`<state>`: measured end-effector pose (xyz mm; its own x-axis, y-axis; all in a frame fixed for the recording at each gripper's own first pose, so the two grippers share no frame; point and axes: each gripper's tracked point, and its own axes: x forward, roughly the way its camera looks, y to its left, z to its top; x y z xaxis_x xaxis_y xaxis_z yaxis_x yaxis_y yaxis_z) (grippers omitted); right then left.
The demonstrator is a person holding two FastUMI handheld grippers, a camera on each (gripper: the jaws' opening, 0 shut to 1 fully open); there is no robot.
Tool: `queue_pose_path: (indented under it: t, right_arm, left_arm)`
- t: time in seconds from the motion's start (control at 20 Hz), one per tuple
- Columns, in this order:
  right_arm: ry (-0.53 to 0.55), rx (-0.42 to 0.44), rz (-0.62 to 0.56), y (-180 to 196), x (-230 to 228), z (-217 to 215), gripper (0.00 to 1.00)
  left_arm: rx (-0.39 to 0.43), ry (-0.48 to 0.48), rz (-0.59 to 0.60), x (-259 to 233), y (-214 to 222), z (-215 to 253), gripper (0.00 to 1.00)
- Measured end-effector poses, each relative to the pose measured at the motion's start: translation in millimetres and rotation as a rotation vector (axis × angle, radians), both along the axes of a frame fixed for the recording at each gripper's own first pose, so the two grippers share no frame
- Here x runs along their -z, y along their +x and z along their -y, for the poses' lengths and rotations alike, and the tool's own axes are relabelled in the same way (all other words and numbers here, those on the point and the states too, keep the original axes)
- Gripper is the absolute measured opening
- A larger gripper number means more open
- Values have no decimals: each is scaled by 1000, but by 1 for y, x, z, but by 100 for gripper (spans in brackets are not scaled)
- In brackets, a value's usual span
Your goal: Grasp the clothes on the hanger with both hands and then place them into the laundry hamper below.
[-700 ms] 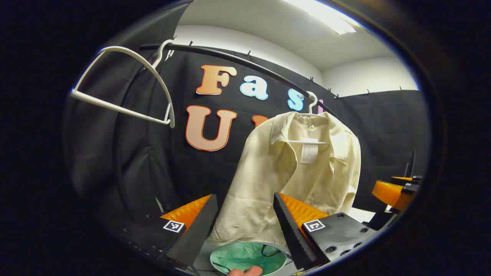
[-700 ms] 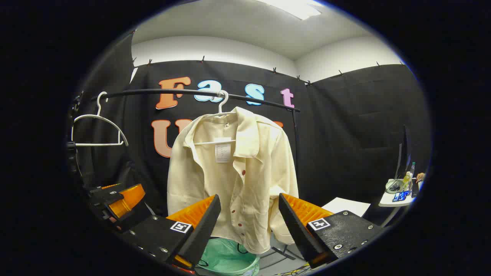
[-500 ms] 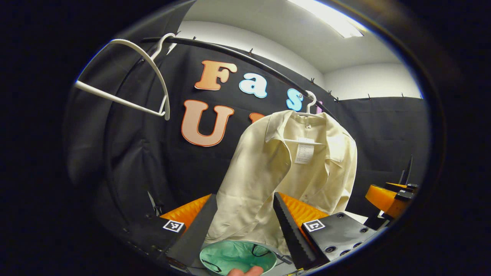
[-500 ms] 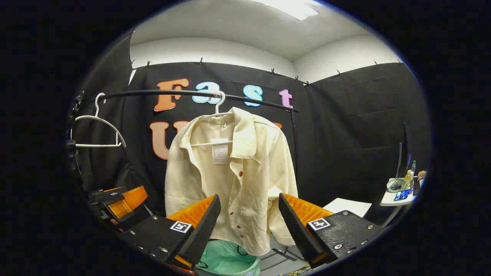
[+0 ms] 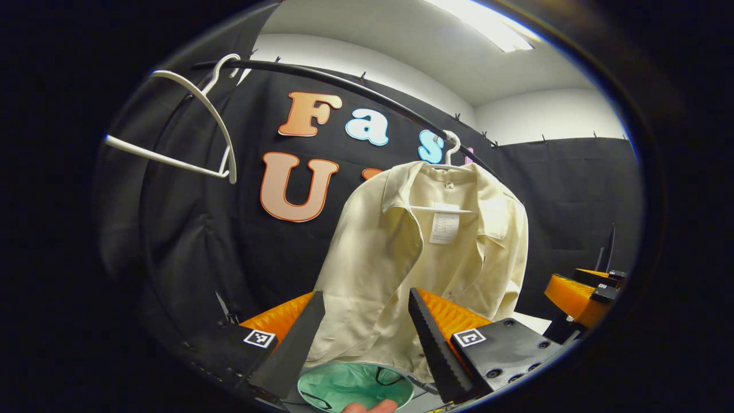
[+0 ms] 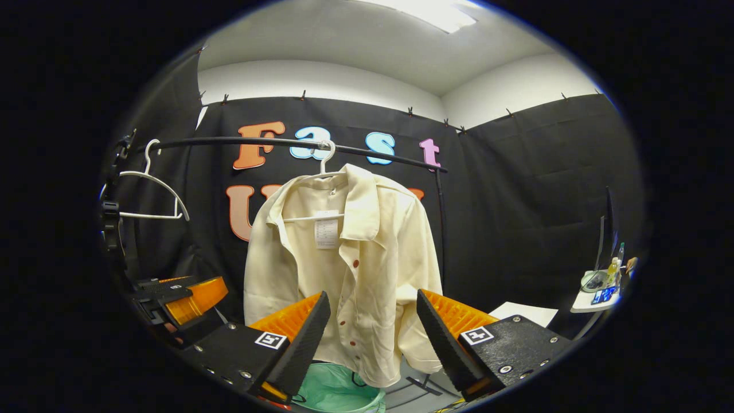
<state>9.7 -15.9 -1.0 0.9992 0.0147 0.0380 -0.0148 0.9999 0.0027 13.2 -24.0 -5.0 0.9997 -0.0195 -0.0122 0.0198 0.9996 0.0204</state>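
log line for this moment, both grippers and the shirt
left gripper: open | right gripper: open | shirt: on hanger, ungrasped | hamper: below shirt

We see the cream button-front shirt (image 6: 355, 258) on its white plastic hanger (image 6: 324, 172) on the black curved rail (image 6: 229, 141), right of 1 bare white hanger (image 6: 150, 192); the green-lined round hamper (image 6: 338, 393) lies below.

— Where does the light come from?
— From a long bright ceiling light panel (image 5: 487, 26) above and ahead of both tools; it blows out to pure white.
— And the cream button-front shirt on its white hanger (image 6: 350, 269)?
— Evenly lit and sharp, with soft shadows in its folds.
— The edges?
— Strong fisheye bending: the black metal clothes rail (image 5: 355, 92) arcs, and the rim dims and smears. The tool's own fingers (image 5: 295, 344), nearest the lens, look slightly soft.
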Motion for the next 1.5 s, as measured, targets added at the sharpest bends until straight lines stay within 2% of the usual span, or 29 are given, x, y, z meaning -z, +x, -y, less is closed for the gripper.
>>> queue_pose_path:
  t: [0.5,0.75,0.9,1.05,1.2,1.5]
  right_arm:
    - [18,10,-3,-7,3,6,94]
    - [25,-7,6,3,-2,2,94]
    - [10,-32,8,25,-4,-4,94]
    - [27,-71,-12,63,-2,-11,94]
    - [65,-32,-47,111,-1,-9,94]
    - [-5,93,-54,181,0,-27,95]
  left_arm:
    - [-32,27,41,-12,-10,-14,96]
    - [-51,41,51,-17,-16,-23,96]
    - [-66,49,54,-17,-23,-28,96]
    - [-80,63,53,-17,-30,-35,96]
    - [-94,66,57,-19,-38,-42,96]
    - [-146,71,70,-21,-51,-63,97]
